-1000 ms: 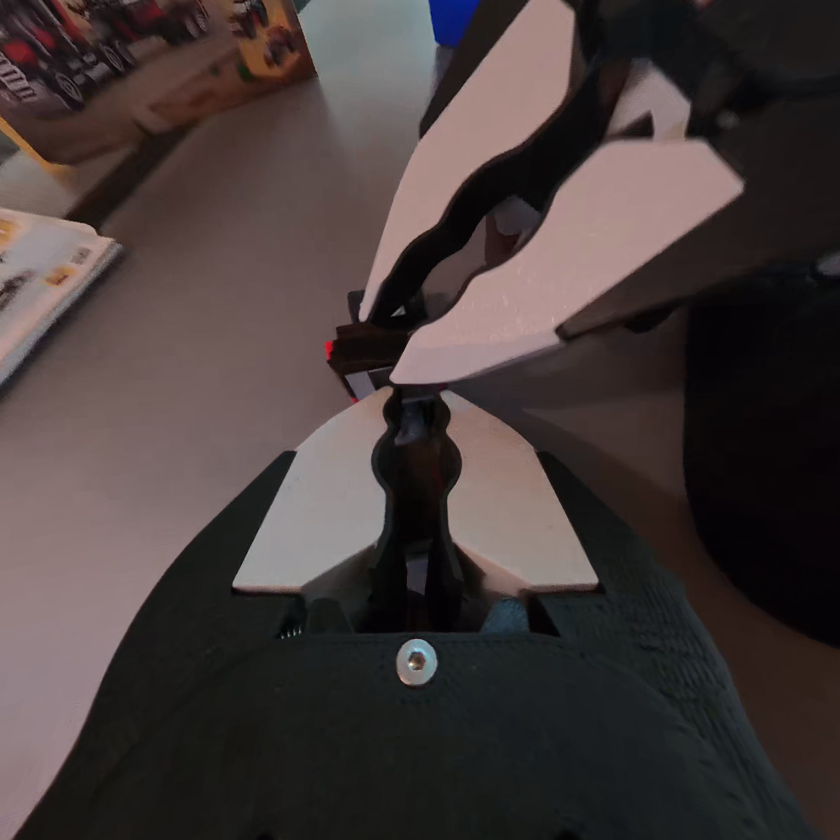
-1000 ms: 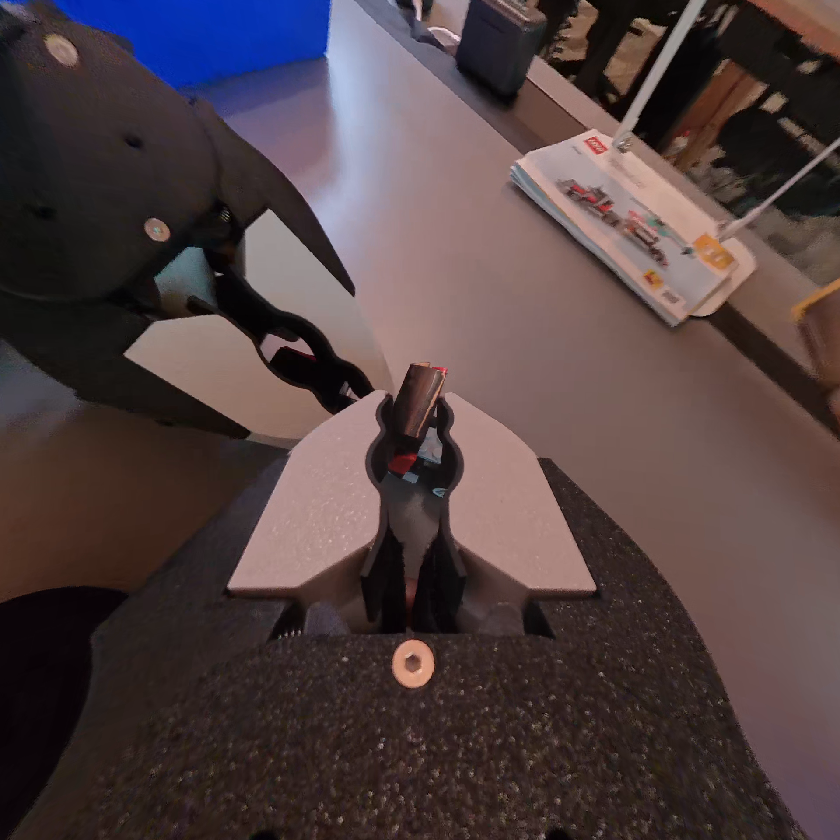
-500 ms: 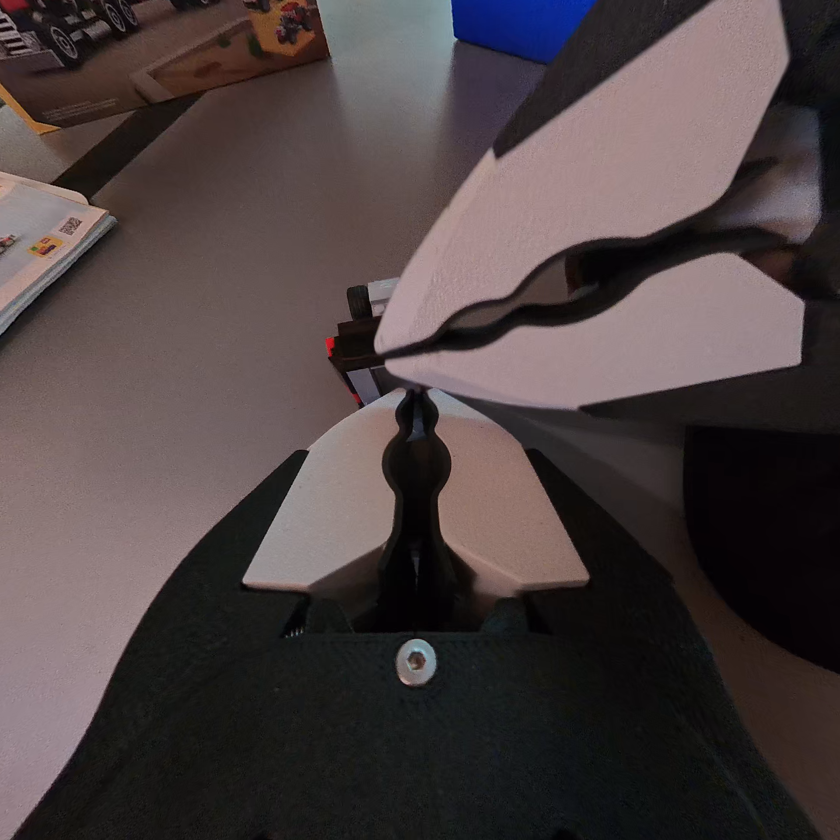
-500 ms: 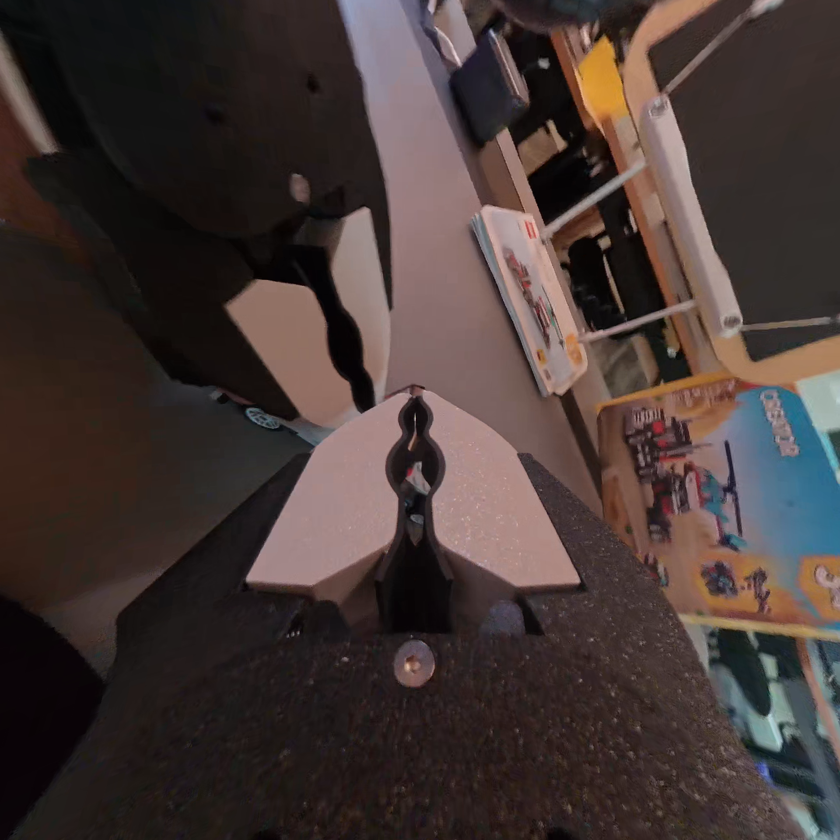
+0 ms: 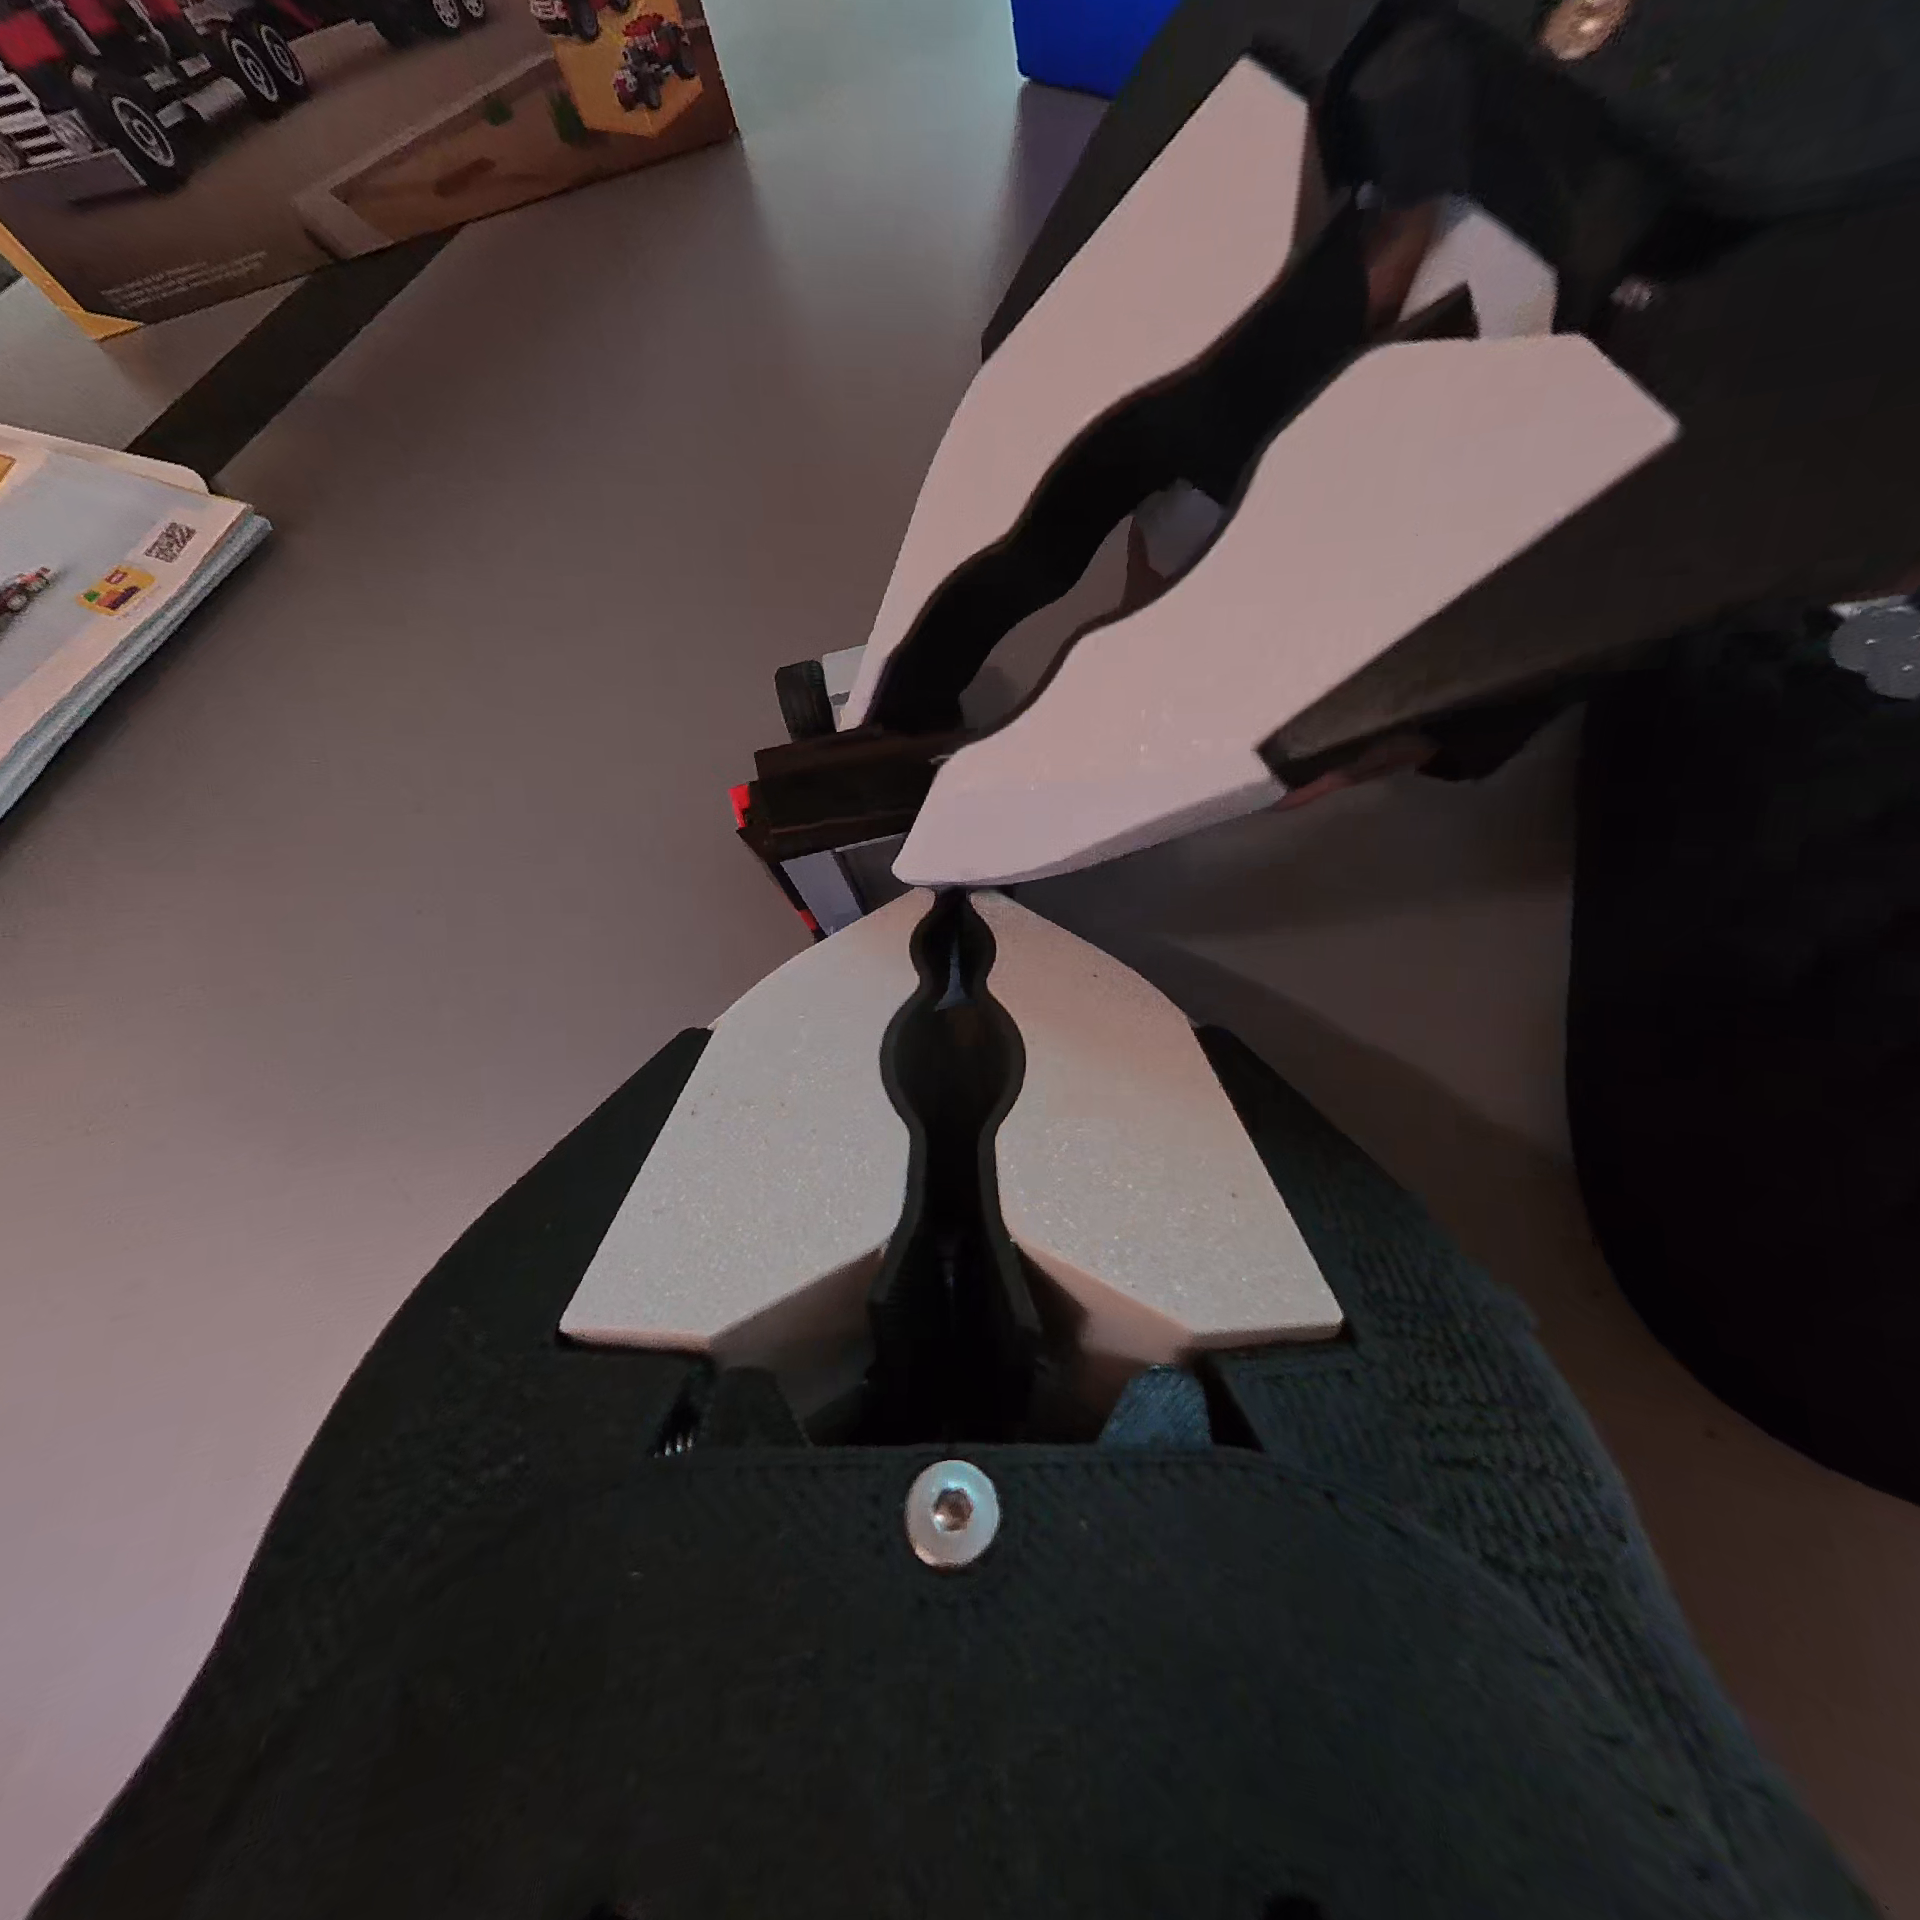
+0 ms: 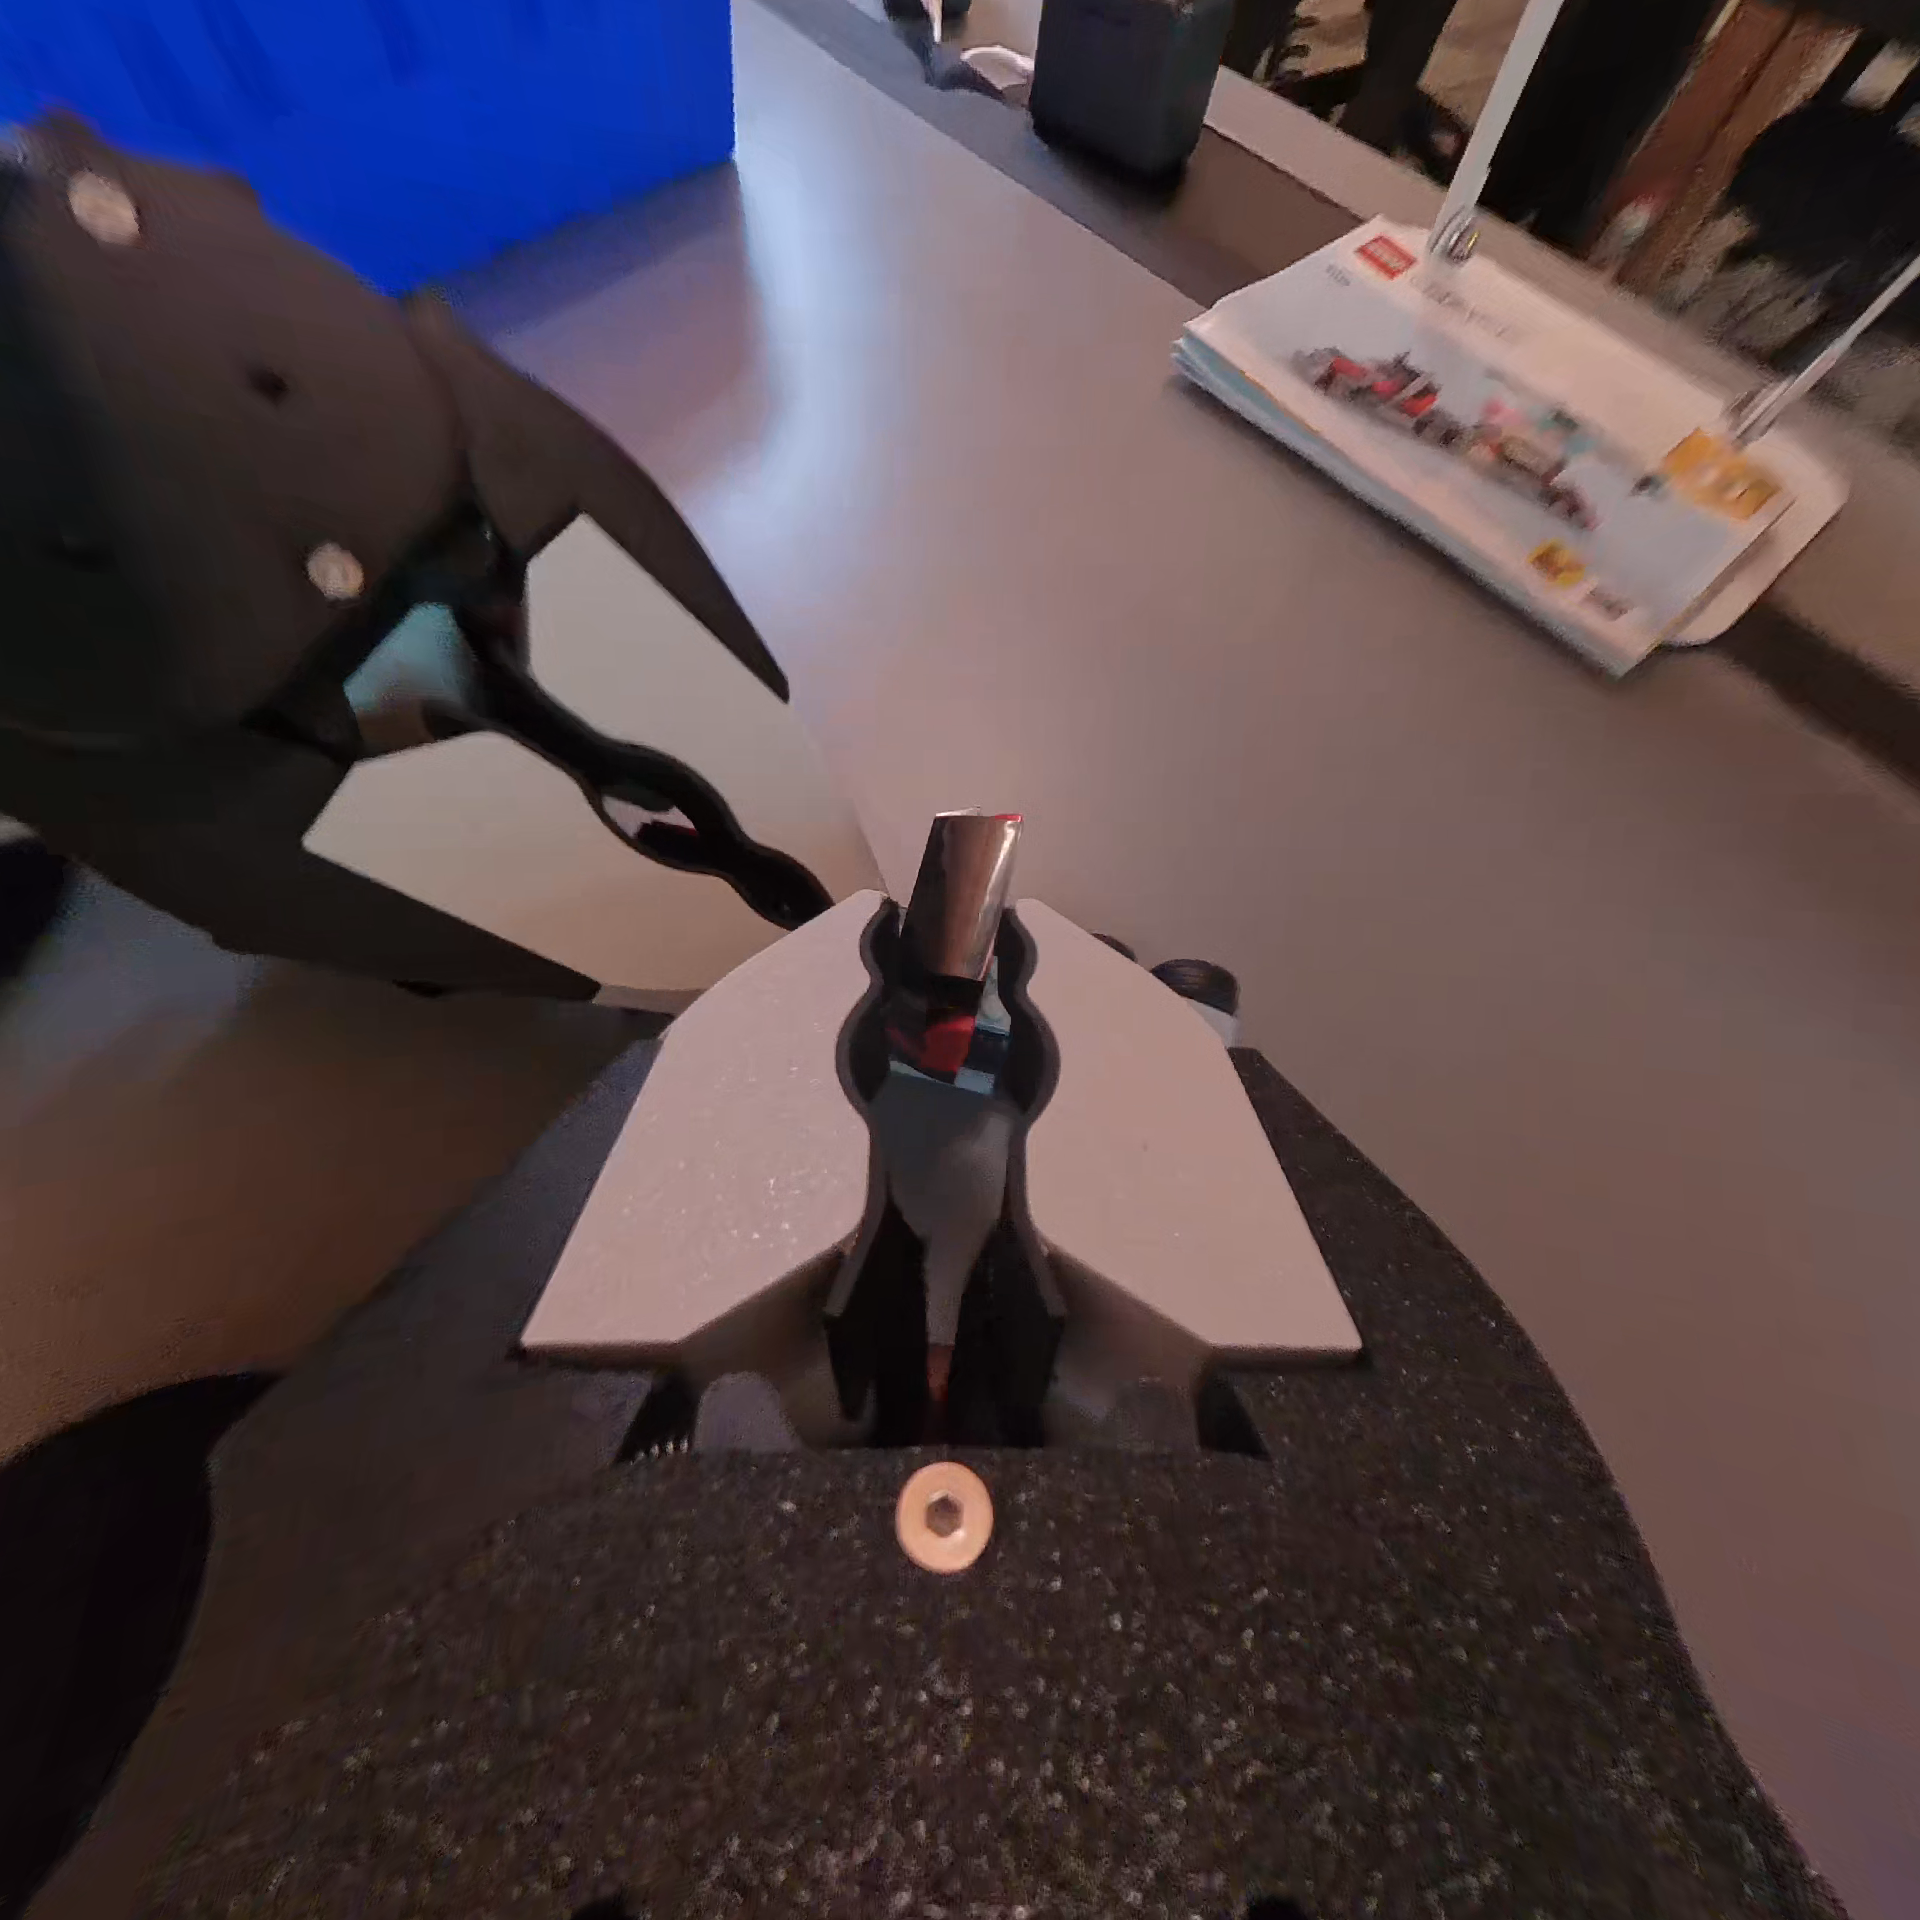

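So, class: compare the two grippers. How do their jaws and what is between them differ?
The left gripper has jaws almost together, nothing visible between its tips; the right gripper has jaws parted around a black, red and grey toy brick model. Both have pale fingers on black bodies, above the grey table.

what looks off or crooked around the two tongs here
The black brick piece in the right tongs leans to the right instead of lining up with the fingers. Nothing looks spilled or broken; the booklet lies flat on the table.
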Demonstrator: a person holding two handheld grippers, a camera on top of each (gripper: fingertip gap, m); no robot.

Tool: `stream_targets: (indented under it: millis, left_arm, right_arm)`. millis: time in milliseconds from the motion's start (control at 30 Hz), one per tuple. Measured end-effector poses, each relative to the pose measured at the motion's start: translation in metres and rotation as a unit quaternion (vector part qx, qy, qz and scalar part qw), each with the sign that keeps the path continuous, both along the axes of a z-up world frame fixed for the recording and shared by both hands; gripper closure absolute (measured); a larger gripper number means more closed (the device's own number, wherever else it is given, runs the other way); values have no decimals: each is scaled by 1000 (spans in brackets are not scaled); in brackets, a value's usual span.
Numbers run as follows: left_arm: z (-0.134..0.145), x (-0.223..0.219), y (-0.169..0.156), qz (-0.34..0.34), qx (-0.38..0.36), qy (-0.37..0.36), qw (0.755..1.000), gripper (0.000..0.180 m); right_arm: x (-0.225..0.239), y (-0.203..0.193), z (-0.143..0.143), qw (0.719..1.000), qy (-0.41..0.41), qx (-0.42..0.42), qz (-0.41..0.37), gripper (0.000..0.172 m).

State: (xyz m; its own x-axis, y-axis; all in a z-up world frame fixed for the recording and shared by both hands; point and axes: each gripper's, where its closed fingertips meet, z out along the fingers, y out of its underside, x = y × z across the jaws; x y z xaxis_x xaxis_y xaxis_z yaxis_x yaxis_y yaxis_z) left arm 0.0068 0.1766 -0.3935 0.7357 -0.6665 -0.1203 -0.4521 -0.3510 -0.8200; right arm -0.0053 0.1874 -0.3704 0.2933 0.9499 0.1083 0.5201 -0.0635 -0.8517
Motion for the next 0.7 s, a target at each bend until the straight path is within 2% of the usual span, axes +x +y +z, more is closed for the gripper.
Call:
stream_targets:
  millis: [100,167,233,267,400,467,500,533,567,600,700]
  left_arm:
    - [0,0,1,2,-3,1,1000,179]
    - [0,0,1,4,-5,-2,1000,179]
    - [0,0,1,4,-4,0,1000,179]
    - [0,0,1,3,-3,1,1000,179]
    - [1,0,0,1,-6,-11,1000,178]
    - [2,-1,-1,-5,-5,-16,1000,176]
    - [3,-3,-1,-6,-1,-16,1000,170]
    - [5,-5,-2,-9,5,-13,1000,166]
    - [11,-8,-2,-11,21,-16,1000,156]
    - [21,-10,-1,-11,51,-24,998,146]
    - [74,-12,-5,-17,194,-72,978,139]
  right_arm:
    - [0,2,1,986,-84,142,3,153]
    - [-5,-3,10,968,-101,230,23,155]
    - [-7,-4,13,946,-135,293,20,155]
    - [-8,-5,14,946,-133,297,16,155]
    - [-7,-3,19,986,-26,167,14,155]
    - [-4,-5,30,995,61,79,22,155]
    - [-4,-10,39,992,117,17,39,155]
    - [-4,-18,50,980,180,-59,66,155]
    - [-3,-25,64,954,247,-143,94,155]
    - [1,-30,80,915,313,-225,121,155]
    - [24,-35,120,750,462,-427,204,154]
